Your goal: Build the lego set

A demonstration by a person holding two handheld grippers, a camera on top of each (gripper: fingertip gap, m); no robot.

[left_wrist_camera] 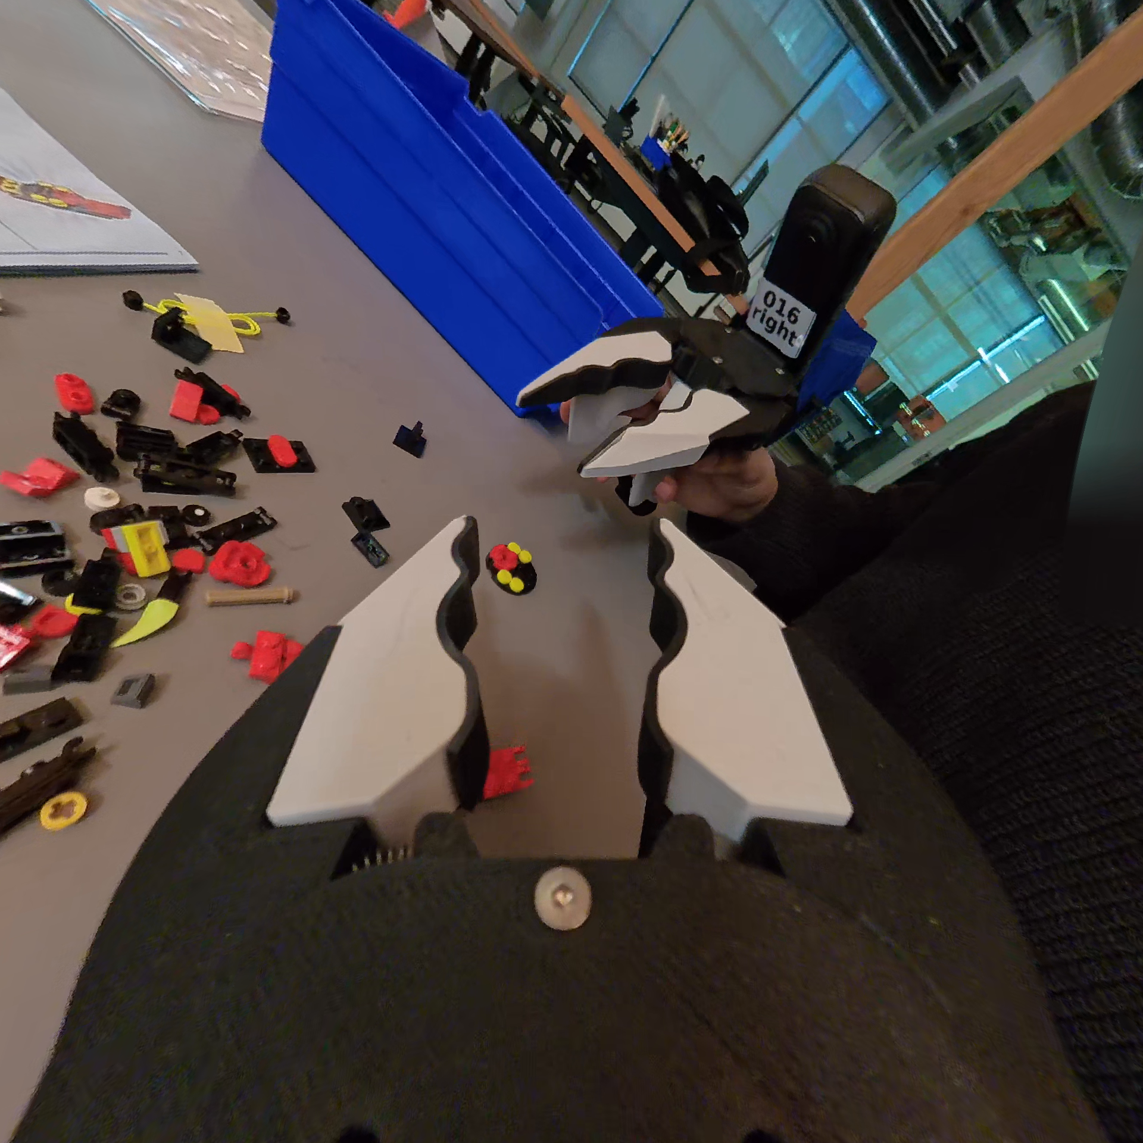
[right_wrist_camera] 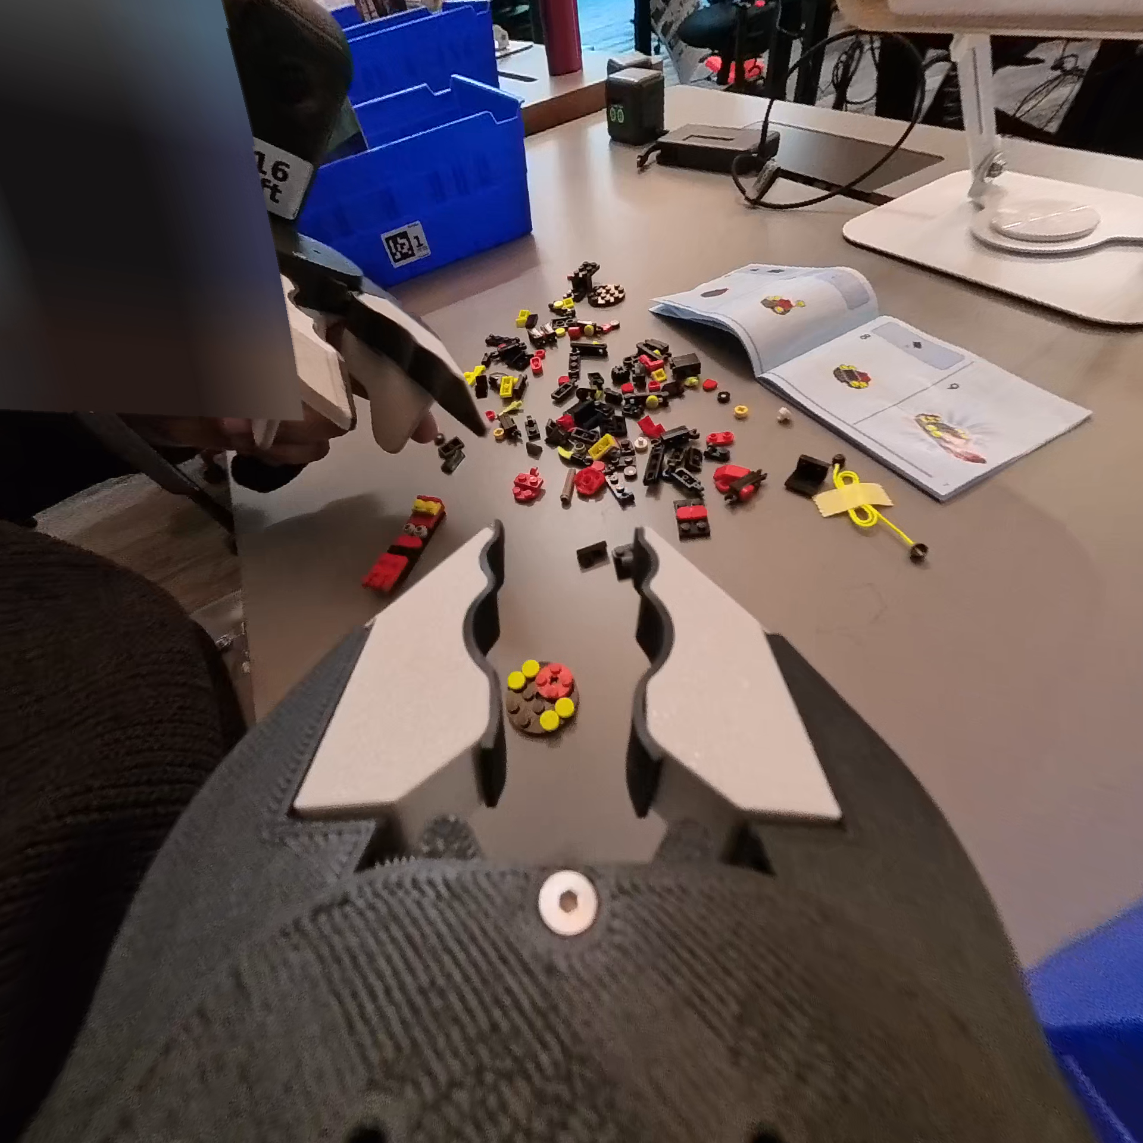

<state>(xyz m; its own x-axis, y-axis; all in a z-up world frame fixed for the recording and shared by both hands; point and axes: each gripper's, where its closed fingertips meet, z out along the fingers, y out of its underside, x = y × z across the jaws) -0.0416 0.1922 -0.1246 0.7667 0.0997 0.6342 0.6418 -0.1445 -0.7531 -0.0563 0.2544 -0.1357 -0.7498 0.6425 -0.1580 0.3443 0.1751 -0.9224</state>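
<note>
A round black plate with one red and three yellow studs [right_wrist_camera: 542, 697] lies on the grey table between the fingers of my open, empty right gripper [right_wrist_camera: 569, 532], touching neither finger. It also shows in the left wrist view [left_wrist_camera: 511, 568], just ahead of my open, empty left gripper [left_wrist_camera: 564, 532]. A long red and black assembly [right_wrist_camera: 405, 544] lies to the left; its red end [left_wrist_camera: 507, 773] shows under my left fingers. Loose red, black and yellow pieces [right_wrist_camera: 618, 408] are scattered beyond. The right gripper [left_wrist_camera: 550, 433] hovers open over the table. The left gripper [right_wrist_camera: 439, 433] points at the pile.
An open instruction booklet [right_wrist_camera: 866, 371] lies at the right, with a yellow cord under tape [right_wrist_camera: 856, 495] in front of it. Blue bins [right_wrist_camera: 427, 179] stand at the back left. A white stand base [right_wrist_camera: 1002, 247] and cables sit far right. Two small black pieces [right_wrist_camera: 592, 552] lie by my right fingertips. Tip to tip, the grippers are about 7 cm apart.
</note>
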